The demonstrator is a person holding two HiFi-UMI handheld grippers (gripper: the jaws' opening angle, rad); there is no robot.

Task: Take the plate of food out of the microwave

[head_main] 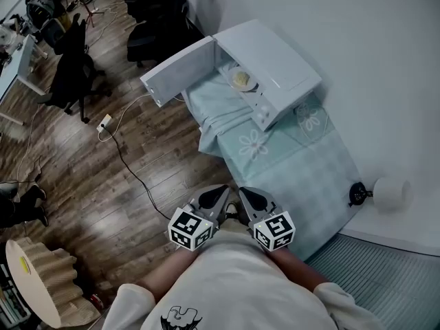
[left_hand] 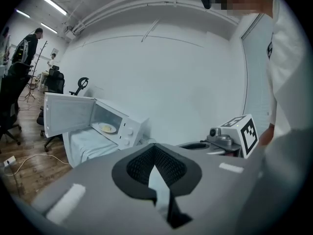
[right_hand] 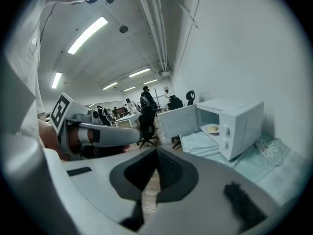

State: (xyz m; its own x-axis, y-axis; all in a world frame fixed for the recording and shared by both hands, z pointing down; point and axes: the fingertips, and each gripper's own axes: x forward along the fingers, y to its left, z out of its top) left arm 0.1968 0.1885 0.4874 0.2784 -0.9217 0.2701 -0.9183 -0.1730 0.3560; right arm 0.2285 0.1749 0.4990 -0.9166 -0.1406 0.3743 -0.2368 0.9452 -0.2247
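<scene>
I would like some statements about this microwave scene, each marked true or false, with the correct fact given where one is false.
1. The white microwave has its door open. True.
2. The white plate of yellowish food lies on the pale green flowered cloth. False: it sits inside the microwave.
3. The left hand-held gripper grips the plate. False: its jaws are together on nothing, far from the microwave.
4. The right hand-held gripper has its jaws together. True.

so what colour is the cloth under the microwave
Pale mint-green cloth with white flower outlines; the head view shows it best.
</scene>
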